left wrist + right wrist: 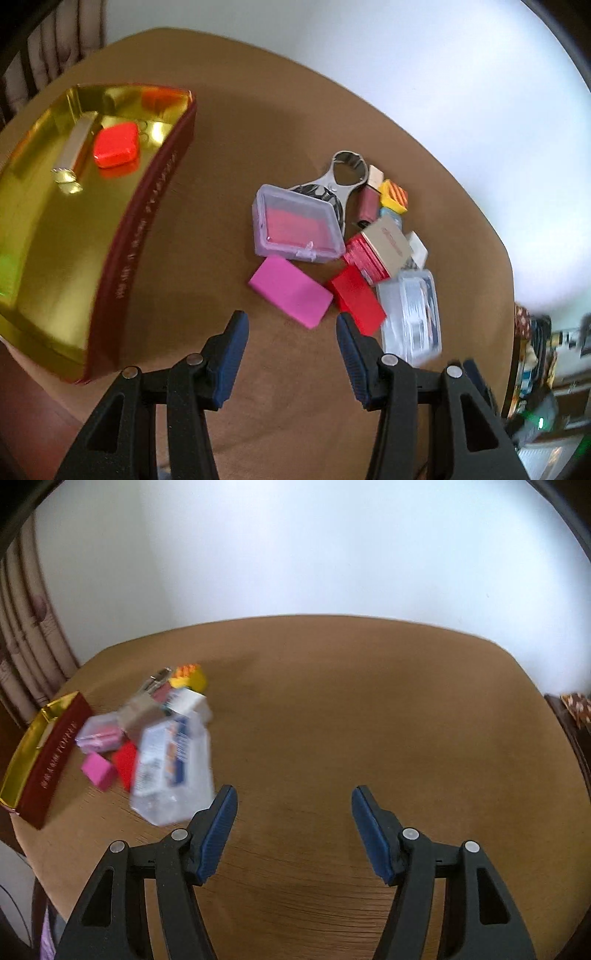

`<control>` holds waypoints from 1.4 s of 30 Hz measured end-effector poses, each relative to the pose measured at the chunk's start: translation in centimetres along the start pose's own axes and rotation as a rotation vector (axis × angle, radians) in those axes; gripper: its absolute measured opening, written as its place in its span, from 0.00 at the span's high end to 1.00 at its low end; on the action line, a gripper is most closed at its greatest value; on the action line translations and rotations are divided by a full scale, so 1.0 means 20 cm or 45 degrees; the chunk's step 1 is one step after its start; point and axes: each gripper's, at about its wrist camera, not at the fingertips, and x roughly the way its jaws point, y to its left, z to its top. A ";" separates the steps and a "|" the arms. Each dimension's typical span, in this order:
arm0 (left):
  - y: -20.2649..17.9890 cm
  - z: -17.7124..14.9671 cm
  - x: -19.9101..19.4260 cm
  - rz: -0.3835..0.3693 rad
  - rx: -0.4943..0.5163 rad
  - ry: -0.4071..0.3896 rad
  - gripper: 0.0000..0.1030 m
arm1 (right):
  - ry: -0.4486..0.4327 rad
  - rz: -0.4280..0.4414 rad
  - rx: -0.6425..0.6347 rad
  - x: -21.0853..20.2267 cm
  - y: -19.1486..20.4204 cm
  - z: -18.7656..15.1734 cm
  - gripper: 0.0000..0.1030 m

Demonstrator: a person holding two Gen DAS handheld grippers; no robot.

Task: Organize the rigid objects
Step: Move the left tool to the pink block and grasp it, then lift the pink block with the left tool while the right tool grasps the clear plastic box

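Both claws are spread wide with nothing between the blue pads — left gripper (pixel 291 325) hangs over the near edge of the pile, right gripper (pixel 293 797) over bare tabletop.

Surface is a rounded brown wooden table (pixel 369 701) against a plain white wall (pixel 295 554), with a striped beige curtain (pixel 26 635) at 9 o'clock in the right wrist view.

The stuff to sort sits in a heap at about 1 o'clock from the left gripper: a flat pink rectangular block (pixel 290 291), a red rectangular block (pixel 356 299) touching it, a clear plastic hinged case with a pink insert (pixel 295 225), shiny metal pliers (pixel 338 181) partly under that case, a yellow-and-orange small box (pixel 395 195), a clear plastic packet with blue print (pixel 413 314).

At 10 o'clock there's a gold-lined dark red cardboard box (pixel 147 206) — inside it a bright red rounded-square tin (pixel 116 146) and a silver metal bar (pixel 75 147), side by side.
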 end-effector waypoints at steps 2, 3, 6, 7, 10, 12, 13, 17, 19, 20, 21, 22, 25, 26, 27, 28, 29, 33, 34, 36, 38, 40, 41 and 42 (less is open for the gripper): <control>-0.01 0.03 0.04 0.018 -0.023 0.002 0.51 | 0.013 0.006 0.013 0.03 -0.03 -0.02 0.40; -0.02 0.05 0.06 0.038 -0.037 0.008 0.51 | 0.013 0.021 0.020 0.04 -0.03 -0.03 0.40; -0.02 0.08 0.11 0.064 -0.095 0.019 0.51 | -0.006 0.052 0.022 0.03 -0.04 -0.05 0.40; -0.02 0.09 0.13 0.062 -0.108 0.025 0.51 | -0.013 0.064 0.021 0.02 -0.04 -0.05 0.40; -0.02 0.11 0.17 0.077 -0.154 0.049 0.51 | -0.021 0.101 0.026 0.01 -0.07 -0.06 0.37; -0.02 0.12 0.21 0.097 -0.193 0.062 0.51 | -0.020 0.126 0.035 0.00 -0.08 -0.07 0.37; -0.01 0.13 0.22 0.096 -0.209 0.067 0.51 | -0.023 0.139 0.039 -0.01 -0.08 -0.07 0.37; -0.01 0.14 0.26 0.125 -0.269 0.063 0.50 | -0.019 0.192 0.050 -0.01 -0.10 -0.07 0.37; -0.01 0.14 0.25 0.144 -0.278 0.057 0.50 | -0.018 0.215 0.053 -0.01 -0.10 -0.07 0.37; -0.02 0.14 0.25 0.153 -0.277 0.050 0.50 | -0.019 0.219 0.056 -0.01 -0.10 -0.07 0.37; -0.02 0.14 0.25 0.160 -0.270 0.042 0.50 | -0.020 0.226 0.057 -0.01 -0.10 -0.07 0.37; -0.03 0.14 0.25 0.167 -0.251 0.033 0.50 | -0.019 0.236 0.054 -0.01 -0.10 -0.07 0.37; -0.07 0.11 0.27 0.190 -0.222 0.013 0.58 | -0.024 0.250 0.043 -0.01 -0.10 -0.07 0.36; -0.06 0.10 0.26 0.196 -0.214 0.008 0.60 | -0.022 0.258 0.042 -0.01 -0.10 -0.07 0.36; -0.06 0.09 0.25 0.197 -0.208 0.002 0.64 | -0.020 0.264 0.044 -0.01 -0.10 -0.07 0.36; -0.04 0.09 0.24 0.178 -0.210 -0.005 0.66 | -0.022 0.267 0.049 -0.01 -0.10 -0.07 0.36; -0.02 0.08 0.23 0.167 -0.211 -0.007 0.66 | -0.025 0.271 0.055 -0.01 -0.11 -0.08 0.35; 0.01 0.07 0.19 0.137 -0.157 -0.007 0.68 | -0.017 0.294 0.086 0.01 -0.13 -0.07 0.34; 0.01 0.06 0.18 0.131 -0.133 -0.014 0.68 | -0.016 0.299 0.092 0.01 -0.14 -0.08 0.34; 0.01 0.04 0.17 0.126 -0.089 -0.024 0.68 | -0.013 0.303 0.097 0.01 -0.14 -0.08 0.34; 0.00 0.01 0.16 0.117 -0.050 -0.038 0.68 | -0.015 0.305 0.096 0.01 -0.14 -0.08 0.34; 0.00 -0.01 0.12 0.108 -0.006 -0.070 0.69 | -0.013 0.302 0.085 0.00 -0.13 -0.08 0.34; 0.00 -0.02 0.10 0.102 0.010 -0.080 0.69 | -0.014 0.300 0.080 0.00 -0.12 -0.08 0.34; 0.00 -0.03 0.08 0.097 0.025 -0.092 0.69 | -0.014 0.297 0.075 0.00 -0.12 -0.08 0.34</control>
